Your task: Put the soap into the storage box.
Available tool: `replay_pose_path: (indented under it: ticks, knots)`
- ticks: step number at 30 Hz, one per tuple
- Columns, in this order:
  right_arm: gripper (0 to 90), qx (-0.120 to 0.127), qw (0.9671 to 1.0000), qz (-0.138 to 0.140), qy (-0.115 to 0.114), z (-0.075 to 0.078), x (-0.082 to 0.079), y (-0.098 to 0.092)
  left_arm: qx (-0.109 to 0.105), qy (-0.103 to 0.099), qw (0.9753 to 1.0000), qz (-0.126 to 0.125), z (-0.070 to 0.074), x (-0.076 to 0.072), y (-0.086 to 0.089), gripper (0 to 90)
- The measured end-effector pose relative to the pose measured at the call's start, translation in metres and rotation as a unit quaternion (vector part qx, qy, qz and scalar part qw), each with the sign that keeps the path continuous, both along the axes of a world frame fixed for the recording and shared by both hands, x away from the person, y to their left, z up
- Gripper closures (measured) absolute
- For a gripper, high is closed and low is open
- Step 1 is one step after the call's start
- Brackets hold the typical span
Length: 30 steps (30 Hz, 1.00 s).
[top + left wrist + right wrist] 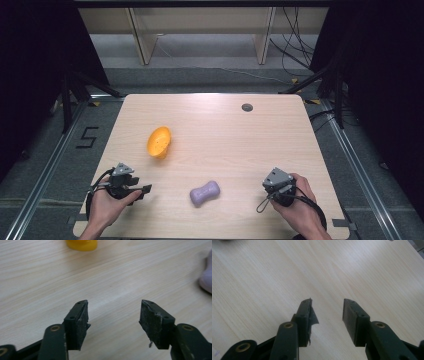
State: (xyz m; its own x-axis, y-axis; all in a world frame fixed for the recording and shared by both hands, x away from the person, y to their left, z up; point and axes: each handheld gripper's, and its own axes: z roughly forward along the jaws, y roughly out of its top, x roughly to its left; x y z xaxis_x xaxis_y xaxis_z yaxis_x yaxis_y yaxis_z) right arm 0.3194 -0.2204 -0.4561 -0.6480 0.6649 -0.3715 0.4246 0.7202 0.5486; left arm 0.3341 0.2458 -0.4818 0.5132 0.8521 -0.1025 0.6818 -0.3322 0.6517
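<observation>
Left gripper view looks along the left gripper (113, 312), whose two black jaws stand wide apart with nothing between them, only bare wood of the light wooden table (50, 277). Ahead of it, at the top edge, stands the base of the orange plastic bowl (81, 244), and at the right edge appears one end of the pale purple, bone-shaped soft toy (207, 277). The right gripper (327, 315) is released as well, its jaws parted over empty table.

In the high view the left gripper (145, 189) rests near the front left corner and the right gripper (267, 186) near the front right. The toy (204, 193) lies between them at the front of the table, well apart from both. The bowl (159, 142) lies tilted on its side, farther back and to the left.

I judge that the work is at its start, nothing is grasped yet. The next move probably calls for one gripper to travel to the toy, come down over its narrow middle and close there.
</observation>
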Motion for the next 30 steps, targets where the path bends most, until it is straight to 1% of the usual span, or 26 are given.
replay_pose_path:
  ticks: [1,2,5,6,7,8,9,10,11,12,13,14,15,16,18,19,20,21,22,23,24,25,26,29,30]
  knots:
    - [59.5,-0.001,1.0,0.002,0.003,0.0,0.0,0.0,0.001,0.005,0.9999,-0.009,0.004,-0.001,-0.004,36.2]
    - [59.4,-0.001,1.0,0.0,0.004,0.0,0.0,0.0,0.0,0.007,0.9999,-0.013,0.006,-0.001,-0.007,35.0]
    - [59.2,-0.002,1.0,0.004,0.001,0.0,0.0,0.0,-0.002,0.01,0.9993,-0.035,0.013,-0.001,-0.023,35.1]
    - [59.2,-0.002,1.0,0.005,0.0,0.0,0.001,0.0,-0.011,0.012,0.9989,-0.043,0.016,0.0,-0.028,35.3]
    - [59.1,-0.002,1.0,0.005,0.0,0.0,0.001,0.0,-0.012,0.011,0.9988,-0.046,0.017,0.001,-0.031,35.3]
    - [59.0,-0.002,1.0,0.002,0.001,0.0,0.0,0.001,-0.019,0.017,0.9981,-0.055,0.021,0.002,-0.036,35.3]
    - [58.9,-0.001,1.0,0.001,0.001,-0.001,0.0,0.001,-0.019,0.019,0.9978,-0.06,0.023,0.003,-0.039,35.4]
    - [58.9,-0.001,1.0,0.001,0.002,-0.001,0.0,0.001,-0.007,0.029,0.997,-0.071,0.026,0.005,-0.043,35.4]
    - [58.8,-0.001,1.0,0.001,0.002,-0.001,0.001,0.001,-0.011,0.033,0.9964,-0.077,0.027,0.006,-0.046,35.2]
    - [58.8,-0.001,1.0,0.001,0.002,-0.001,0.001,0.001,-0.001,0.034,0.9953,-0.091,0.029,0.007,-0.05,35.2]
    - [58.7,0.002,1.0,-0.001,-0.002,-0.002,0.001,0.001,0.003,0.038,0.9947,-0.096,0.03,0.009,-0.055,35.0]
    - [58.6,0.002,1.0,0.001,0.005,-0.001,0.001,0.001,0.002,0.038,0.9943,-0.099,0.029,0.01,-0.06,35.0]
    - [58.5,0.002,1.0,-0.001,0.007,-0.002,0.001,0.002,0.009,0.046,0.9928,-0.11,0.029,0.012,-0.066,35.0]
    - [58.4,0.003,1.0,0.006,0.004,-0.003,0.002,0.002,0.013,0.055,0.9915,-0.117,0.03,0.013,-0.071,34.9]
    - [58.4,0.006,0.9999,0.006,0.008,-0.002,0.002,0.001,0.018,0.065,0.9891,-0.131,0.031,0.014,-0.078,35.0]
    - [58.3,0.006,0.9999,0.007,0.007,-0.002,0.002,0.001,0.03,0.067,0.9871,-0.142,0.031,0.015,-0.082,35.2]
    - [58.3,0.006,0.9999,0.008,0.008,-0.002,0.002,0.001,0.04,0.075,0.9843,-0.155,0.032,0.016,-0.086,35.2]
    - [58.3,0.005,0.9999,0.011,0.01,-0.002,0.003,0.001,0.041,0.076,0.9832,-0.161,0.032,0.016,-0.09,34.5]
    - [58.2,0.003,0.9999,0.009,0.008,-0.002,0.002,0.001,0.045,0.079,0.9813,-0.17,0.033,0.018,-0.093,32.8]
    - [58.2,0.003,0.9999,0.006,0.01,-0.002,0.002,0.001,0.042,0.082,0.9802,-0.175,0.034,0.019,-0.098,31.1]
    - [58.2,0.003,0.9999,0.003,0.01,-0.002,0.001,0.002,0.04,0.084,0.9801,-0.175,0.034,0.019,-0.101,29.9]
    - [58.2,0.002,0.9999,0.008,0.007,-0.002,0.002,0.001,0.038,0.084,0.9798,-0.178,0.036,0.02,-0.105,29.6]
    - [58.2,-0.001,1.0,0.0,0.006,-0.002,0.001,0.001,0.041,0.081,0.9784,-0.186,0.038,0.021,-0.108,29.0]
    - [58.1,-0.001,1.0,0.003,0.005,-0.001,0.001,0.001,0.043,0.08,0.9774,-0.191,0.04,0.023,-0.117,27.2]
    - [58.1,0.001,1.0,0.001,0.006,-0.001,0.001,0.001,0.046,0.082,0.9761,-0.196,0.041,0.024,-0.12,25.6]
